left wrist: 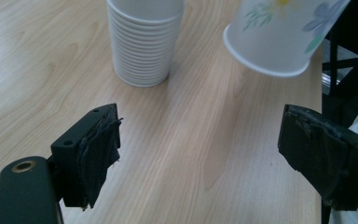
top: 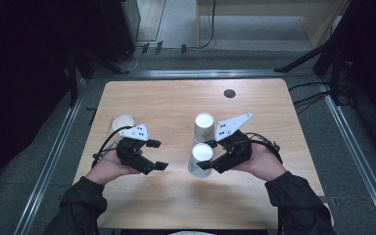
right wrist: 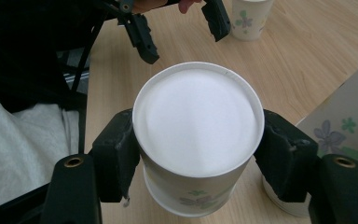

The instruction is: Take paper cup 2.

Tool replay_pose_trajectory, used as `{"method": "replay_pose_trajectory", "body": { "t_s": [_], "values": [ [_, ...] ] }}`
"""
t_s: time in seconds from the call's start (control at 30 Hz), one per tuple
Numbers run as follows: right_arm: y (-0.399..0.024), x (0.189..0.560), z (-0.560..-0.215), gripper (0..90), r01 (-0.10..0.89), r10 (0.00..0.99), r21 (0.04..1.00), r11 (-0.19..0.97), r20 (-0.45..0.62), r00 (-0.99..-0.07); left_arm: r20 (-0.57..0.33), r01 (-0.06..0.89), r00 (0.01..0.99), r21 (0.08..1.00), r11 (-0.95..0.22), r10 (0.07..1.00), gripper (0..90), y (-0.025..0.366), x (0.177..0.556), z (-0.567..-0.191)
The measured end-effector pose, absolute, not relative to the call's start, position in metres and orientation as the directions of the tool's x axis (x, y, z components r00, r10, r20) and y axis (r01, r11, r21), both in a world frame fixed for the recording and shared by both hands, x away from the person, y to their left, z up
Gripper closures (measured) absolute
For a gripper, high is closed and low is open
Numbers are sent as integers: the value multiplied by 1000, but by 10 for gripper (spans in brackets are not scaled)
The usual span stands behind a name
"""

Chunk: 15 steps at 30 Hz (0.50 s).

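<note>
Three paper cup items, two grippers and one table, listed largest first.

- Wooden table point(top: 176, 98): light wood grain, rounded corners, middle of the high view; a small dark round disc point(top: 229, 93) sits toward its upper right.
- Right gripper point(top: 206, 164): lower centre-right of the high view, held in the person's right hand point(top: 264, 164), grey three-cornered plate on top. Its jaws clamp an upside-down cup from both sides; in the right gripper view the black pads press against the cup wall just under its white base.
- Left gripper point(top: 157, 154): lower centre-left of the high view, in the left hand point(top: 110, 169). Jaws stand wide apart with nothing between them; in the left gripper view, bare table lies between the two pads.
- Stack of cups point(top: 203, 126): upside-down, nested, centre of the high view, just above the held cup; upper middle of the left gripper view, where the layered rims rest on the table.
- Held cup point(right wrist: 198, 135): white paper with a flower print, inverted, base toward the camera, centre of the right gripper view; upper right of the left gripper view, tilted and clear of the table.
- Single cup point(top: 123, 122): upright, mouth open, left part of the high view, just above the left gripper; upper centre-right of the right gripper view.
</note>
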State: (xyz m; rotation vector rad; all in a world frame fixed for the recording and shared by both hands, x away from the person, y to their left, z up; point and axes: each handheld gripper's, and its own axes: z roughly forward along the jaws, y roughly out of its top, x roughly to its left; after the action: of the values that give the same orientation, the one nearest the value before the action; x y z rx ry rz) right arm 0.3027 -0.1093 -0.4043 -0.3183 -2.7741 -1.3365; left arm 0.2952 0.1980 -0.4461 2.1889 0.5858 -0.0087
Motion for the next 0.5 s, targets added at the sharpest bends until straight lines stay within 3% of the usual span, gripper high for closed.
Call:
{"method": "replay_pose_trajectory", "body": {
  "t_s": [0.5],
  "values": [
    [-99, 310, -429, 351, 232, 169, 778, 584, 163, -972, -216, 376, 915, 761, -528, 341, 131, 172, 293, -462]
  ]
}}
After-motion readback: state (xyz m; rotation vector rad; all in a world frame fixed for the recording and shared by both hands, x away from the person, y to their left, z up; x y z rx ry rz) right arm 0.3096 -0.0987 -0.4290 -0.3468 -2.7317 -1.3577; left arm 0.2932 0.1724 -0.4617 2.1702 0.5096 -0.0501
